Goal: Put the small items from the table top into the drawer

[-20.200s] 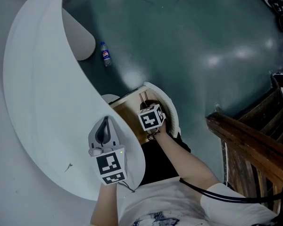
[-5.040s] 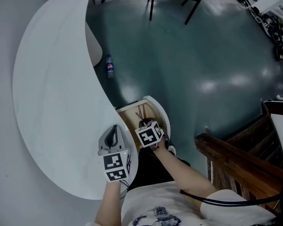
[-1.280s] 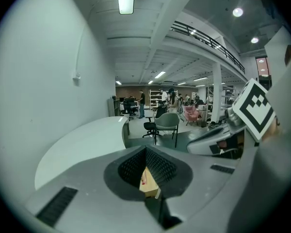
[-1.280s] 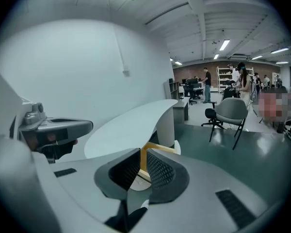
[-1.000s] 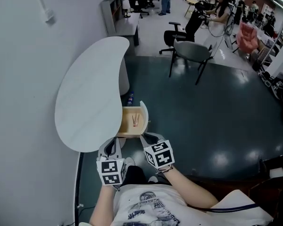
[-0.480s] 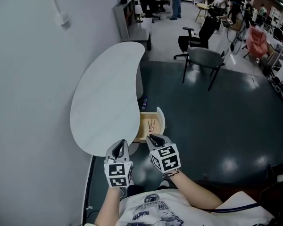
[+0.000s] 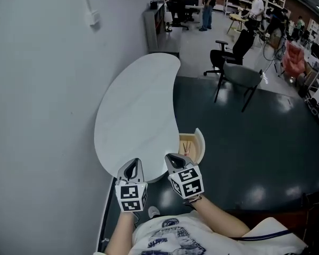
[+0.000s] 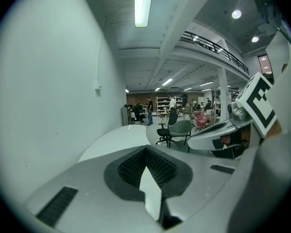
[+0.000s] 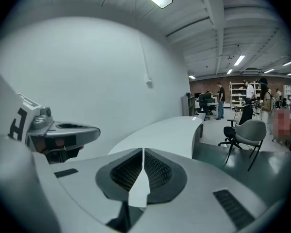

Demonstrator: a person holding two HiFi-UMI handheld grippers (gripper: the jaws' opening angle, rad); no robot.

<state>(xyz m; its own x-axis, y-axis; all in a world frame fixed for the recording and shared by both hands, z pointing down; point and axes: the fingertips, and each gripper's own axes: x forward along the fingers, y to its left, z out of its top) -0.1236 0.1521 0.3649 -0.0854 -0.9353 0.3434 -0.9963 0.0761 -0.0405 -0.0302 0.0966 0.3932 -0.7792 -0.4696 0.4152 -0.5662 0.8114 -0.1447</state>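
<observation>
A white kidney-shaped table [image 7: 133,110] stands against the wall, its top plain white. At its near right side a wooden drawer [image 7: 200,142] hangs open, with thin sticks [image 7: 186,148] lying inside. My left gripper [image 7: 132,166] and right gripper [image 7: 172,156] hover side by side close to the person's chest, short of the table's near end and apart from the drawer. The left gripper [image 8: 146,150] is shut and holds nothing. The right gripper [image 9: 143,152] has just been closing; its jaws now meet with nothing between them.
The white wall [image 7: 42,89] runs along the left. A grey chair [image 7: 243,77] and a black office chair [image 7: 233,47] stand on the dark floor beyond the table. A low cabinet [image 7: 158,23] and several people are at the far end.
Both grippers have drawn back from the drawer, staying side by side. The table and drawer now sit farther off and more to the right in the head view.
</observation>
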